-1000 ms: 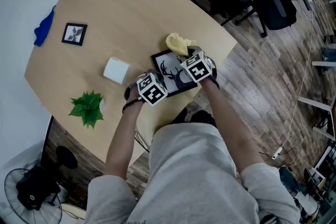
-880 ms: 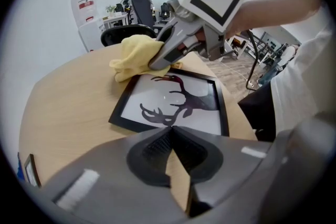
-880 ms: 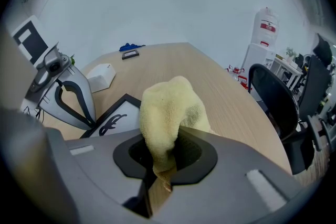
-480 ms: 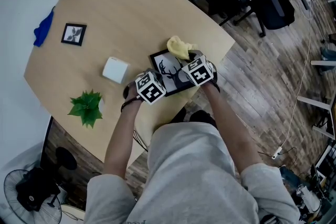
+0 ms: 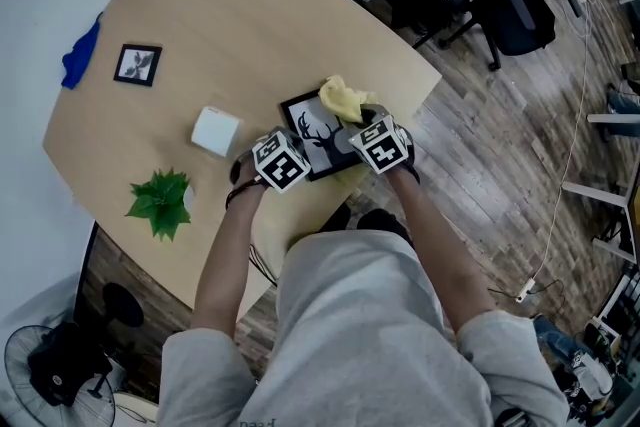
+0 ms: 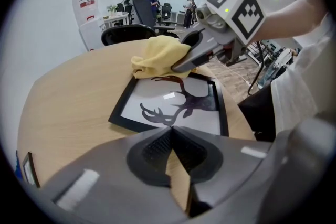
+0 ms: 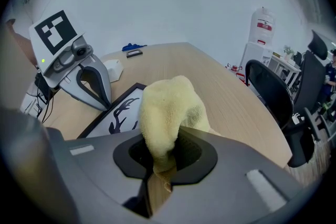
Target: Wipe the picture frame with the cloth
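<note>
Two grippers meet over the picture frame (image 5: 318, 143), which lies flat by the near right edge of the table (image 5: 220, 25), skewed to that edge. Its deer's antlers point left, toward the left gripper (image 6: 172, 136); which side is longer I cannot tell. That gripper's jaws are pressed together on nothing, just beside the frame's left side. The right gripper (image 7: 164, 155) pinches the yellow cloth (image 7: 168, 105), which is bunched over the frame's far corner.

Left tongs (image 6: 170, 132) closed, picture frame (image 6: 157, 101) ahead, yellow cloth (image 6: 157, 57) atop
</note>
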### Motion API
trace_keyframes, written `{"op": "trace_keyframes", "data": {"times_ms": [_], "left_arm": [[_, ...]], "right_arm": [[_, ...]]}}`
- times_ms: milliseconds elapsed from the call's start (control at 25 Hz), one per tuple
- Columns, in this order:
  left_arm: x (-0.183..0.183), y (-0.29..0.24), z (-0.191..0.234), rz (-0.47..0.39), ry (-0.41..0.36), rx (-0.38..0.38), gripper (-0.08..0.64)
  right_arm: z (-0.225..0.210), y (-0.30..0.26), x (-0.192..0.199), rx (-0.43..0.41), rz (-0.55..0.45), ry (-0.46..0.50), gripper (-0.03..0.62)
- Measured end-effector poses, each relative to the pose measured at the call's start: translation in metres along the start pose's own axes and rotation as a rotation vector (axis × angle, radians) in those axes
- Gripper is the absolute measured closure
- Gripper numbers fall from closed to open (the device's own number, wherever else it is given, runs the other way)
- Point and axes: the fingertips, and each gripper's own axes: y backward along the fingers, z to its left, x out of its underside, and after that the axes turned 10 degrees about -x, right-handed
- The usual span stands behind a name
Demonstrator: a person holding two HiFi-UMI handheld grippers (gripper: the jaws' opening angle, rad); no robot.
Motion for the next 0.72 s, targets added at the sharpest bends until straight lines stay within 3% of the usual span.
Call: {"op": "trace_keyframes", "data": {"times_ms": [400,720], "left_arm": [[0.0,0.001,0.001,-0.009,0.042,-0.004,0.508],[-0.001,0.0,0.001,-0.007,0.031,-0.018,0.508]], "right_arm": [[0.015,0.009,0.027,-0.011,0.014,0.012,0.543],[0.025,0.016,0.048,-0.024,0.021,0.023,0.543]]}}
